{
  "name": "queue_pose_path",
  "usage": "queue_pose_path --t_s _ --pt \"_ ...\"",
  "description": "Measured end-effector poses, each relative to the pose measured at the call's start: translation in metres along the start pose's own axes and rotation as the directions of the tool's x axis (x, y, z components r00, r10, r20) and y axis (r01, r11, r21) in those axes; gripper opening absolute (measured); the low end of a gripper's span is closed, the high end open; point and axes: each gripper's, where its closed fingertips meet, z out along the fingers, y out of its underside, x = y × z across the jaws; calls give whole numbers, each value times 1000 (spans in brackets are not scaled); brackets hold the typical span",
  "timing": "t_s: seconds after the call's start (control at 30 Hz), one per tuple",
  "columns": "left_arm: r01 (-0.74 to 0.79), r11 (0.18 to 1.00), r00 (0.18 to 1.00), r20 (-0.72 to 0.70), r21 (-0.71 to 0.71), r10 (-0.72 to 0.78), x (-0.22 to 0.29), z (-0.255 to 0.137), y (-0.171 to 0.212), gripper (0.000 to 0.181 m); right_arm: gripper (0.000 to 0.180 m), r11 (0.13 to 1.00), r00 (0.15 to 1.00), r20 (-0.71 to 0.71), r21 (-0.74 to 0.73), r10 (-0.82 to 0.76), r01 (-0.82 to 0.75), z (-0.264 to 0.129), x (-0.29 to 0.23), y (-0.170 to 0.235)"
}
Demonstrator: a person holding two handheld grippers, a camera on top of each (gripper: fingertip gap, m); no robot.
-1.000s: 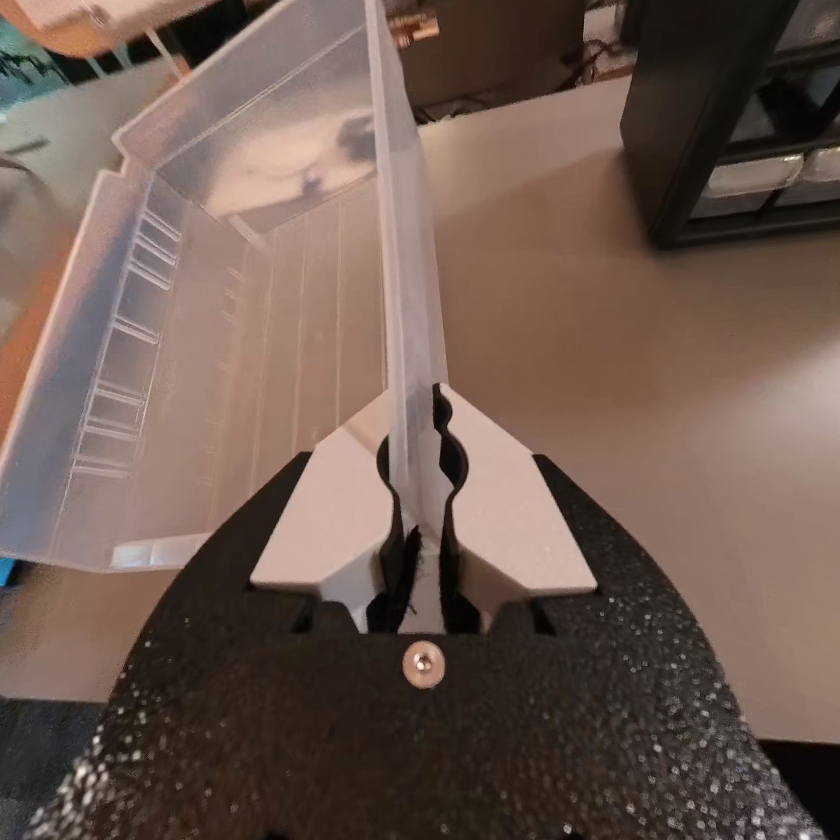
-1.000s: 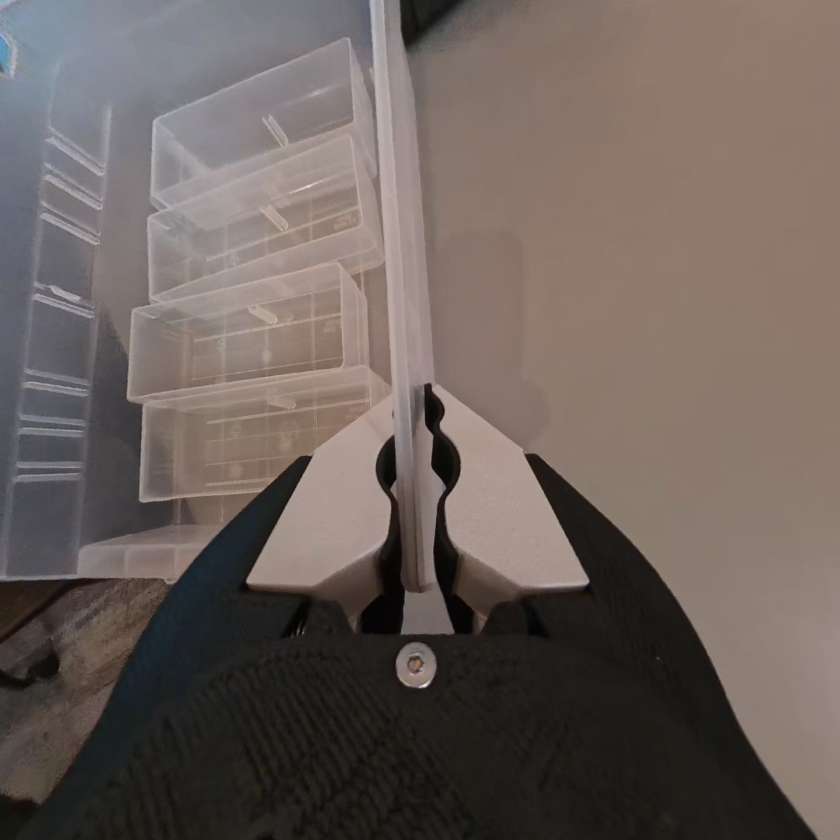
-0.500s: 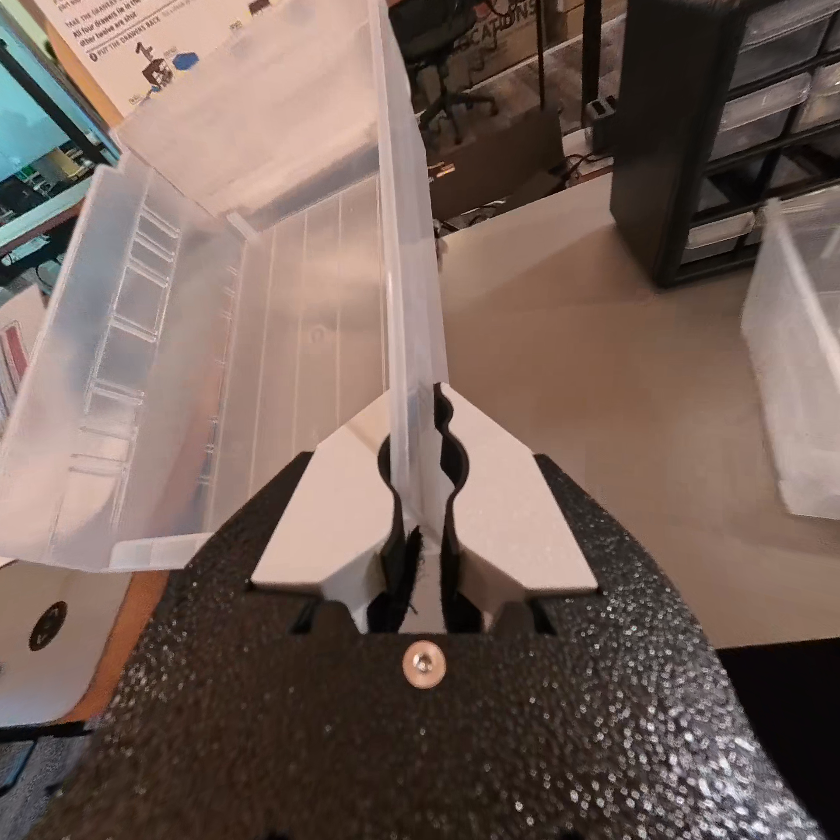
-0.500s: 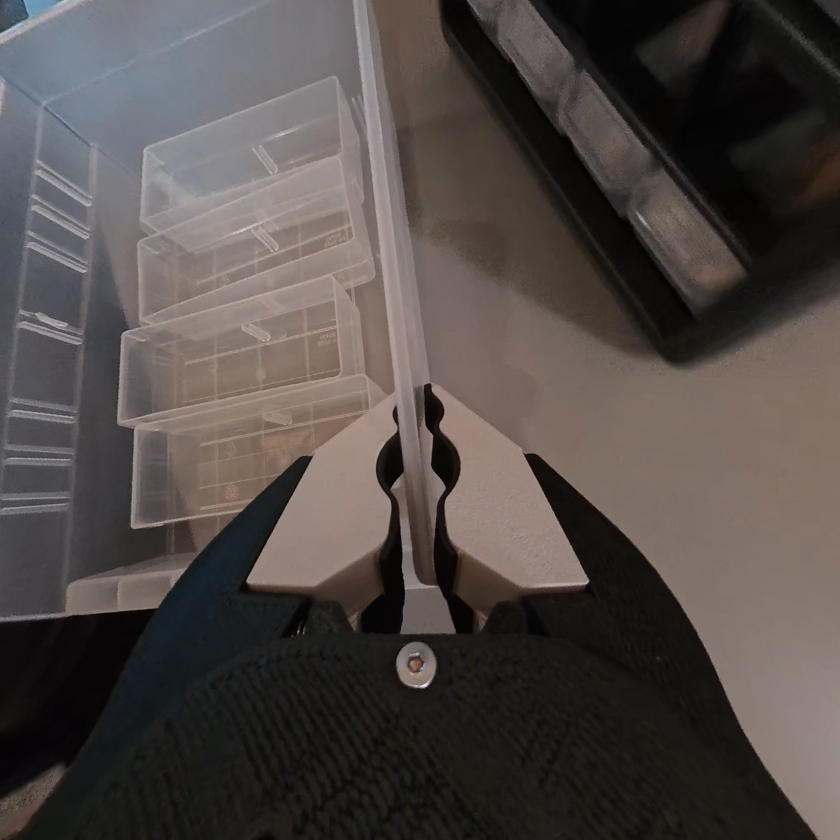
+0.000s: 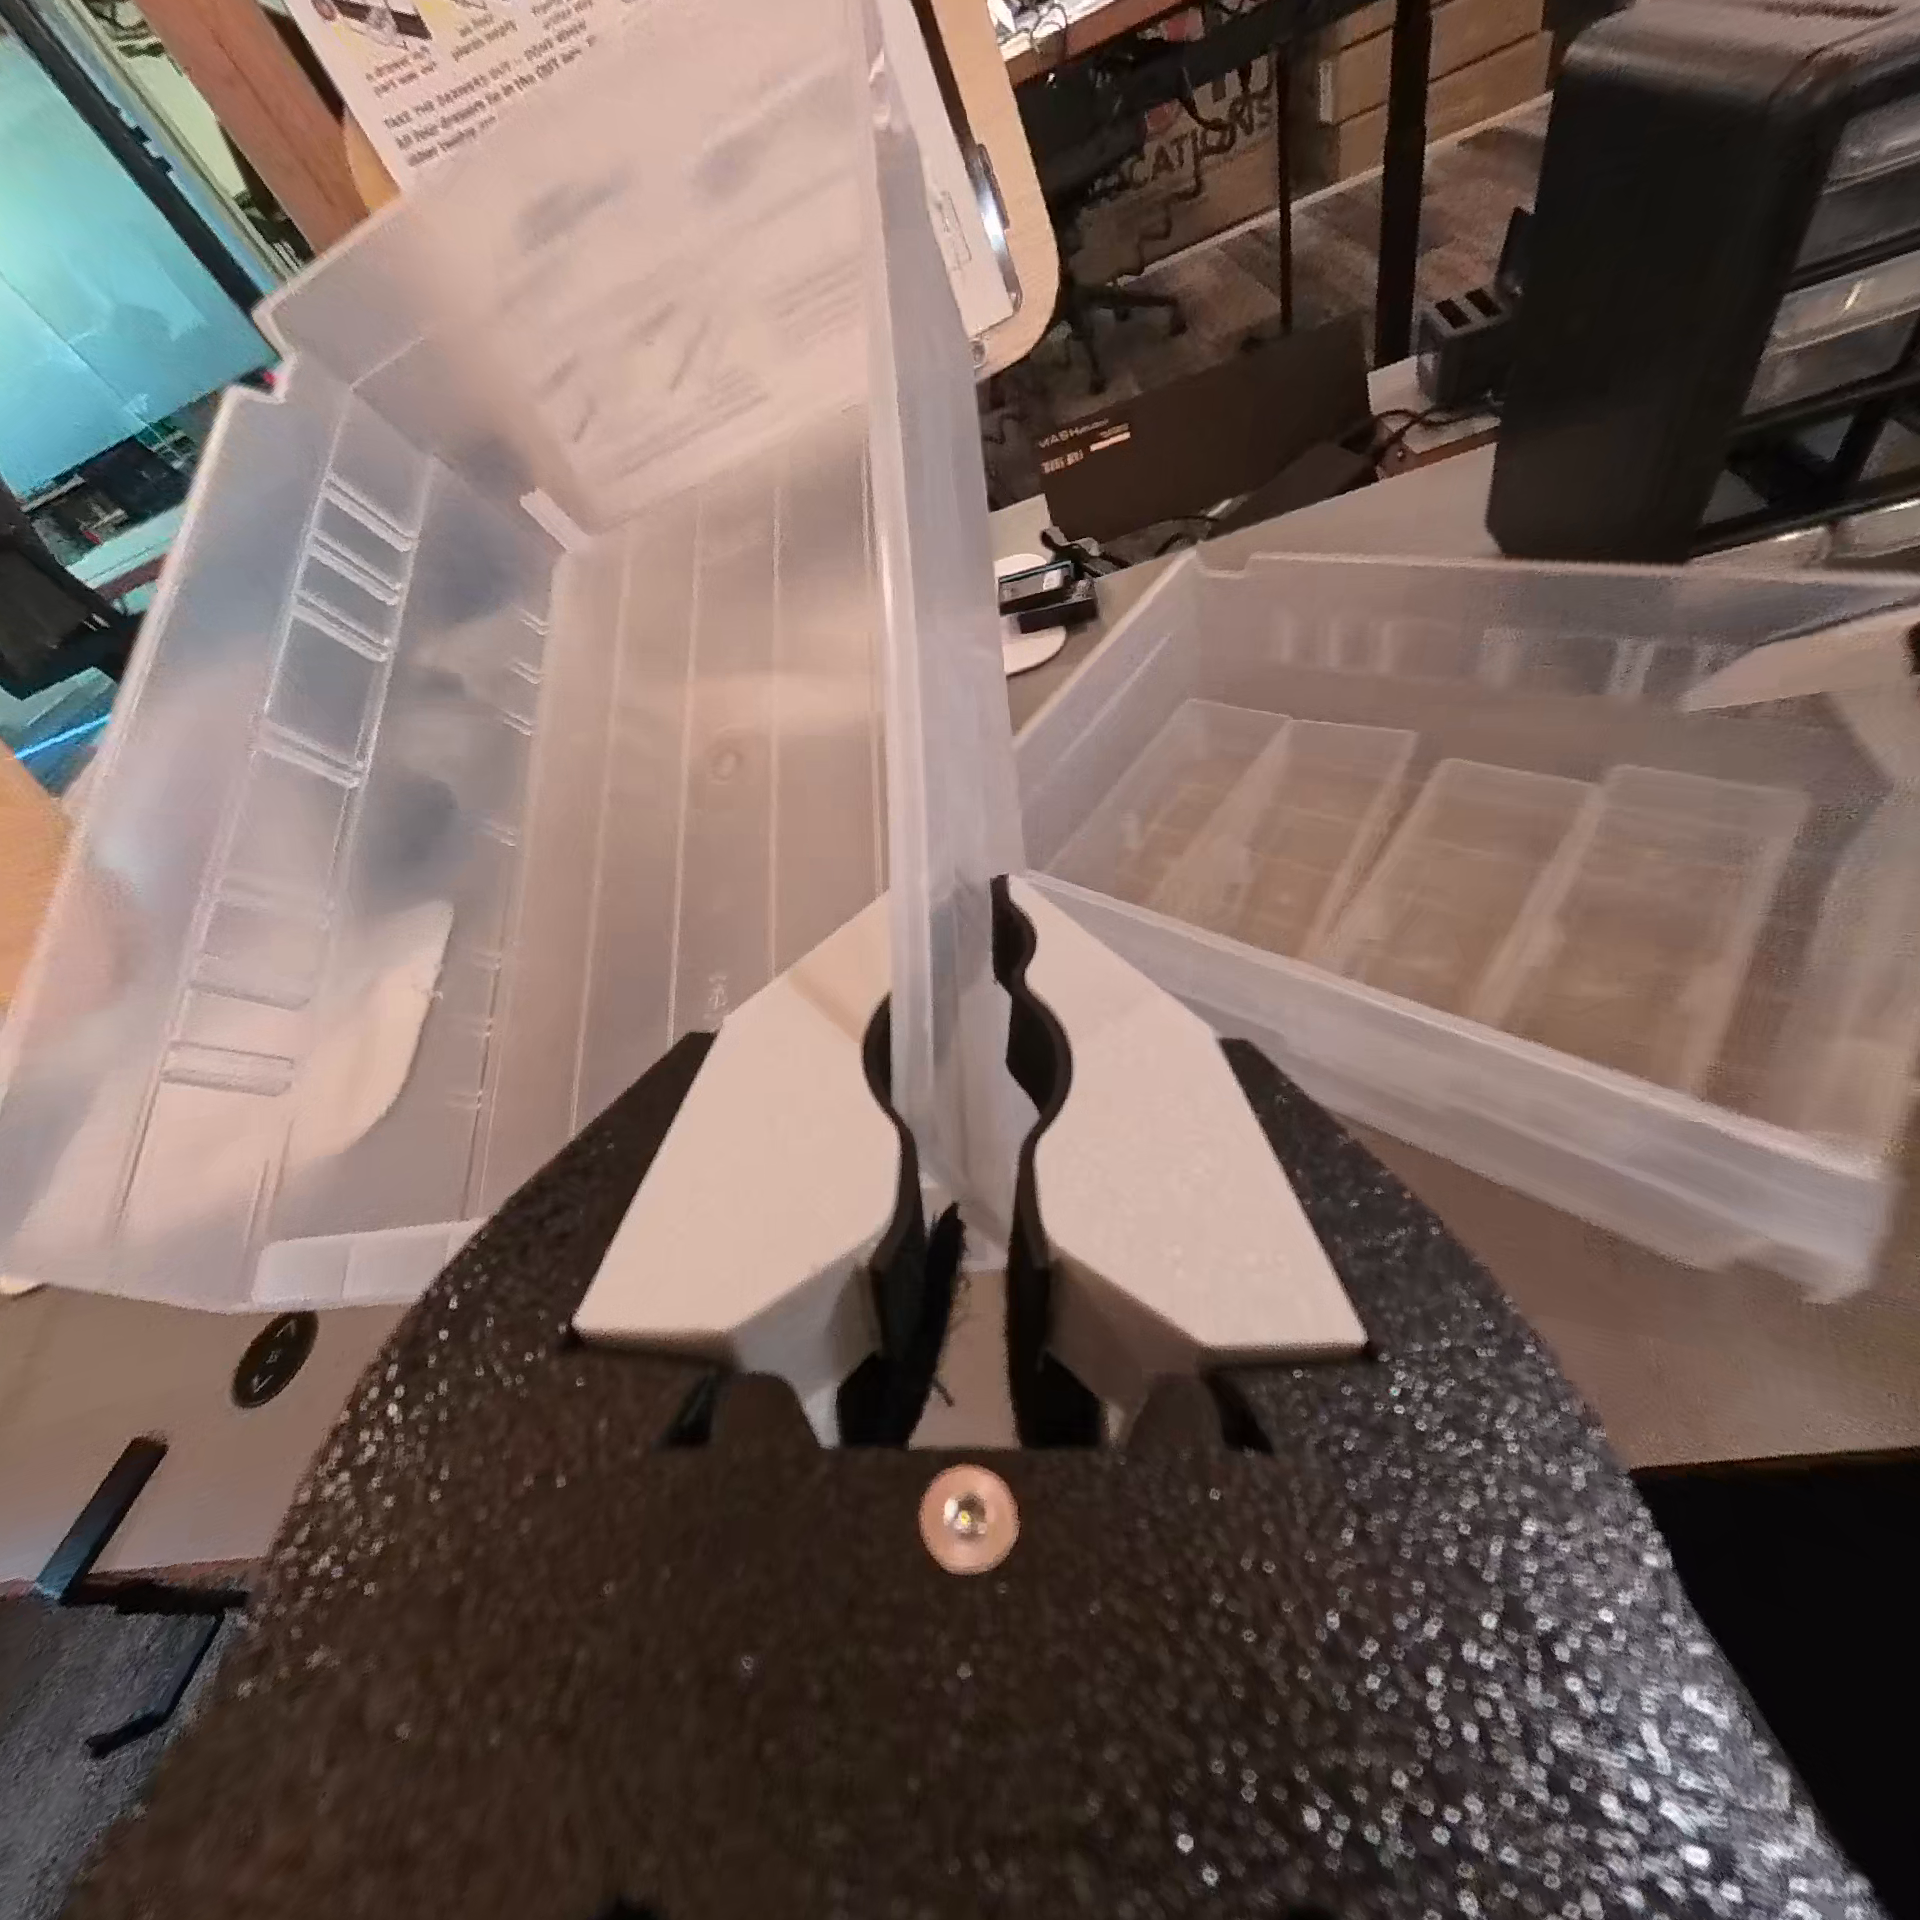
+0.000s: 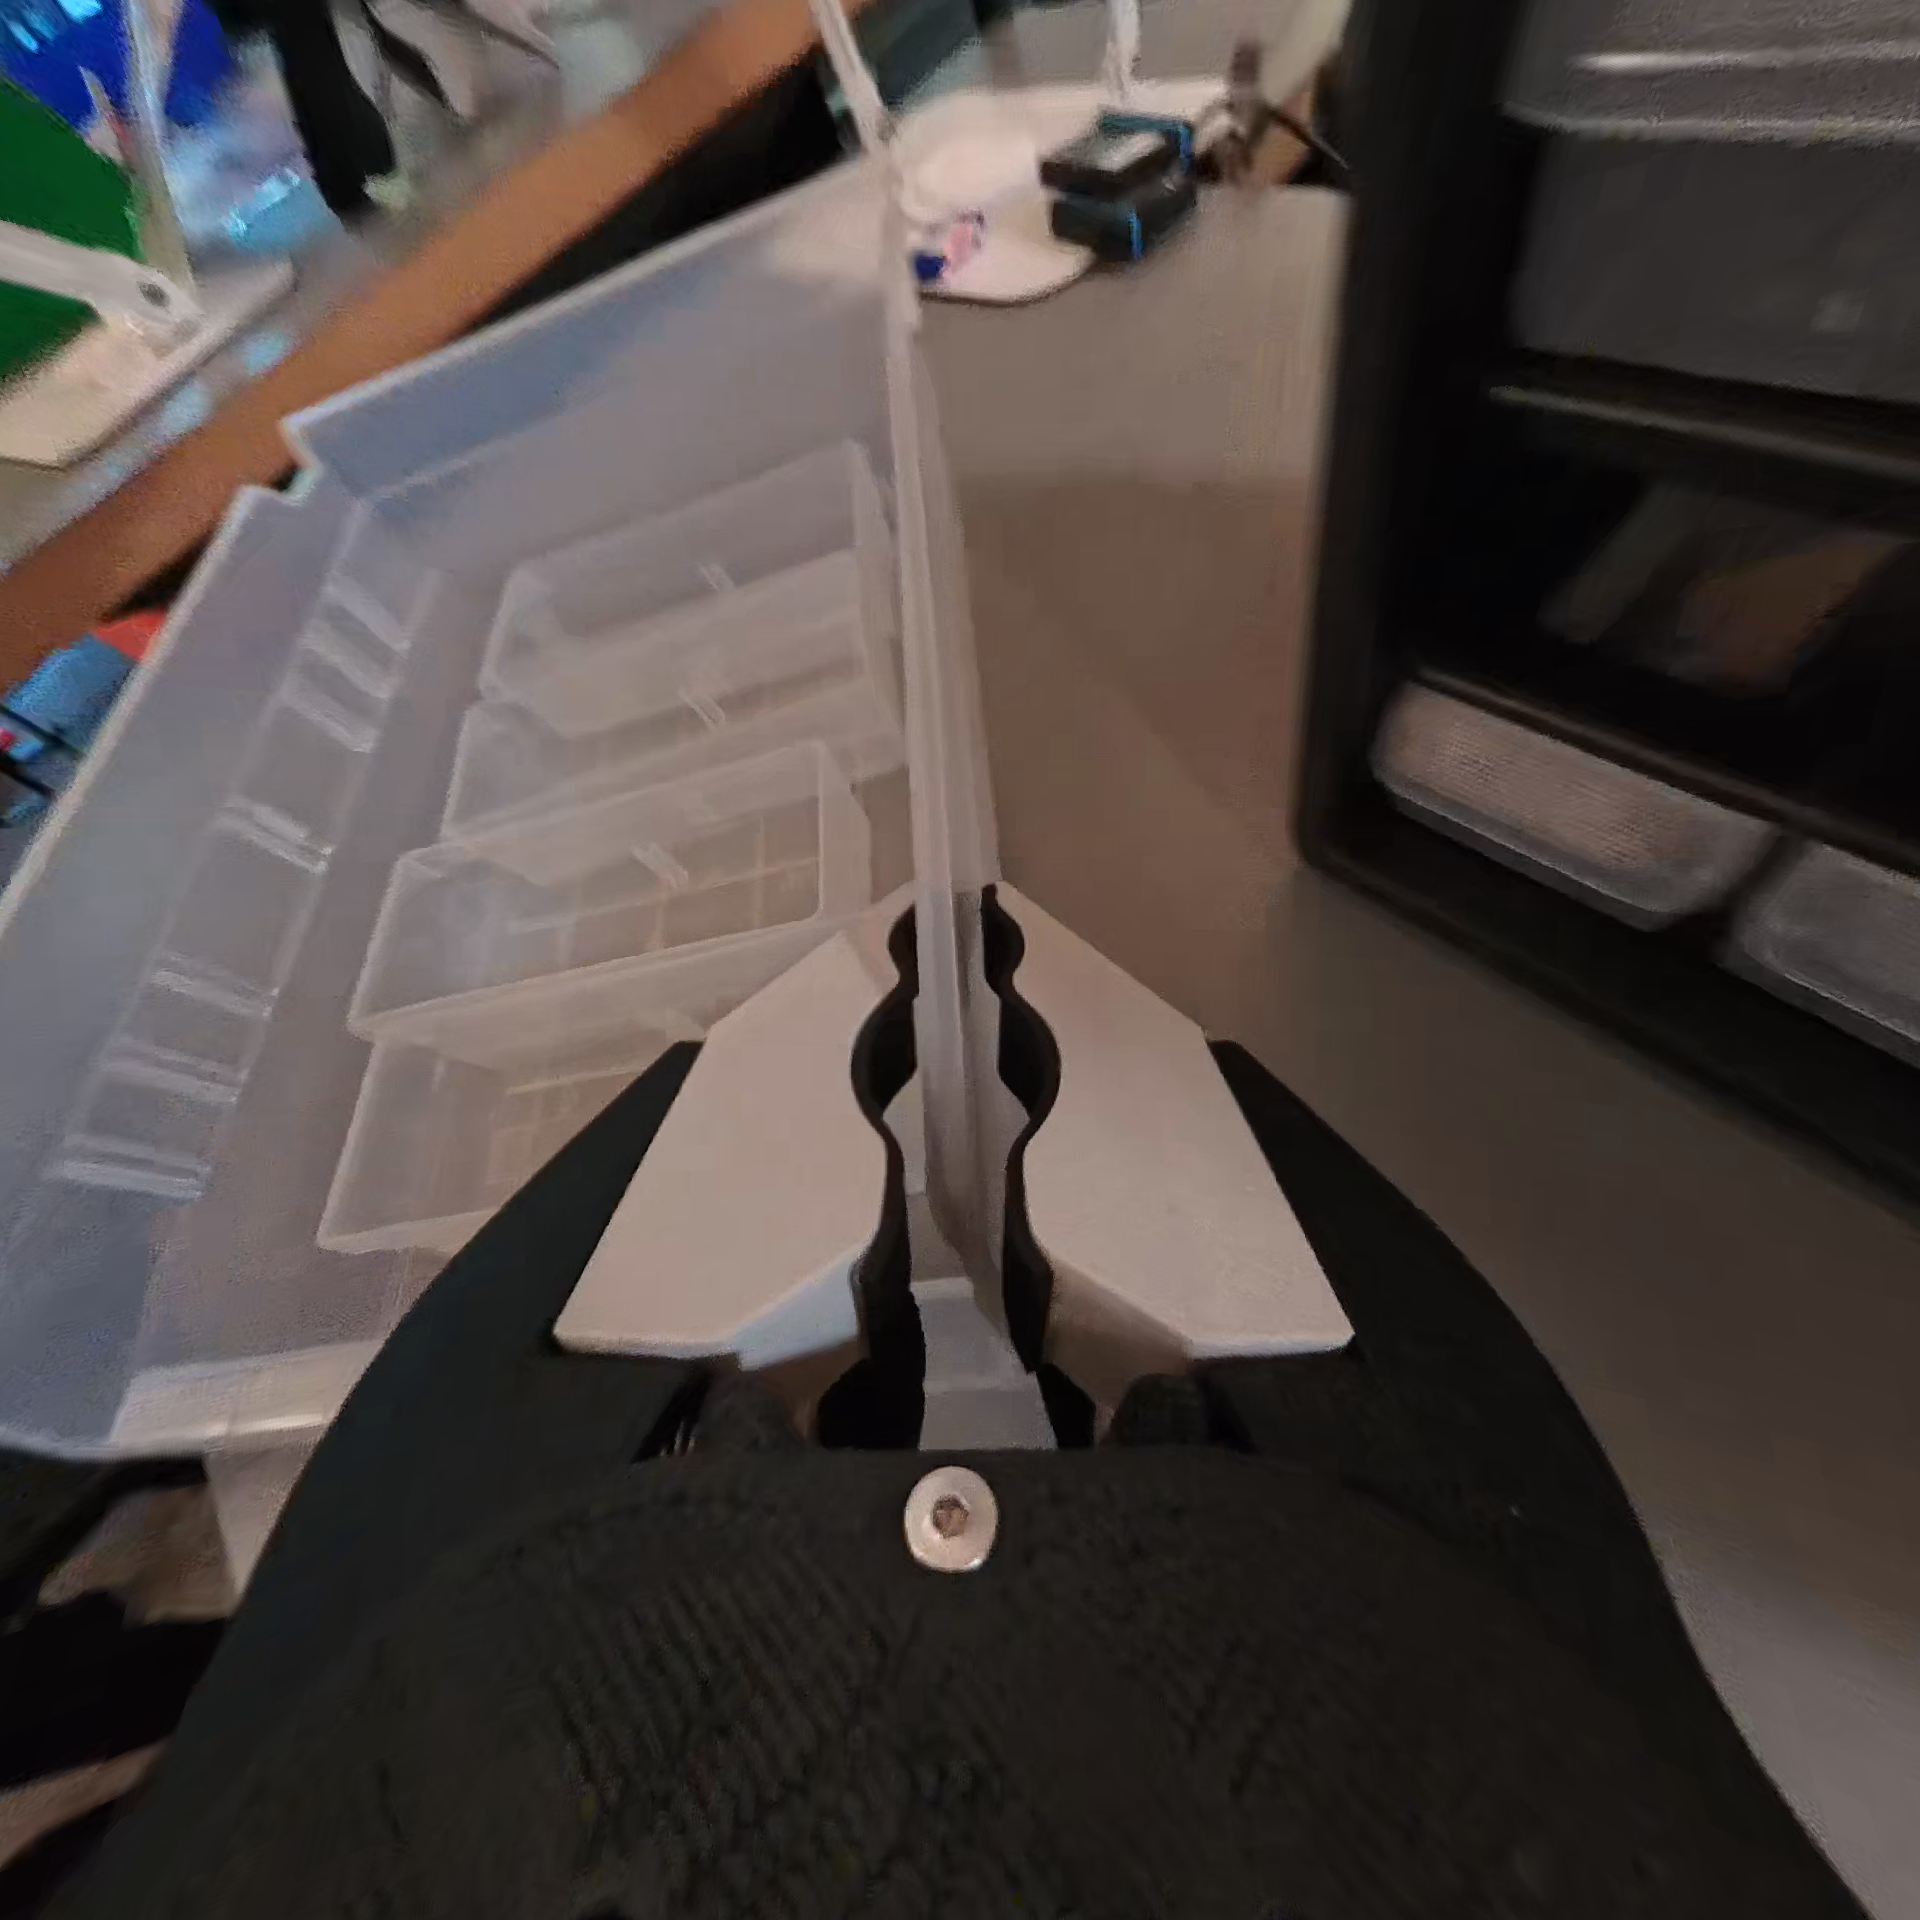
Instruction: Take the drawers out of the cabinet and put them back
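Two clear plastic drawers are out of the cabinet, one in each tool. The empty drawer is frosted and see-through, with ribbed slots along its far side wall and lines moulded into its floor; it is held up off the table, tilted. The left tool is clamped on its near side wall, white fingers pressed to either face. The second drawer carries four small clear boxes in a row; the right tool is clamped on its side wall likewise. In the left wrist view this second drawer sits just to the right of the empty one, low over the table. The black cabinet stands on the table to the right, with small frosted drawers shut in its lower rows.
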Motion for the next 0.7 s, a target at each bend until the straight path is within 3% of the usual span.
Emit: queue_pose_path --t_s 0.2,0.33,0.43,0.53,0.63,0.7 --pt "-9 1000 1000 -10 21 9 7 -8 -14 6 38 999 978 205 18 -42 39 36 -82 0" --pt "-32 995 997 -61 94 38 34 -13 -41 6 42 973 959 238 206 -152 103 5 -94 -25" --pt "-55 982 989 -128 183 79 67 -20 -70 5 42 870 955 117 454 -274 194 -68 -76 -58" --pt "-65 952 963 -230 301 138 118 -26 -107 5 41 694 938 -149 639 -313 333 -169 -36 -89" --pt "-43 903 901 -373 427 220 185 -33 -148 5 42 532 870 -442 694 -219 486 -281 13 -108" --pt "-12 868 833 -475 496 283 238 -37 -173 5 42 470 799 -592 678 -106 565 -354 45 -108"
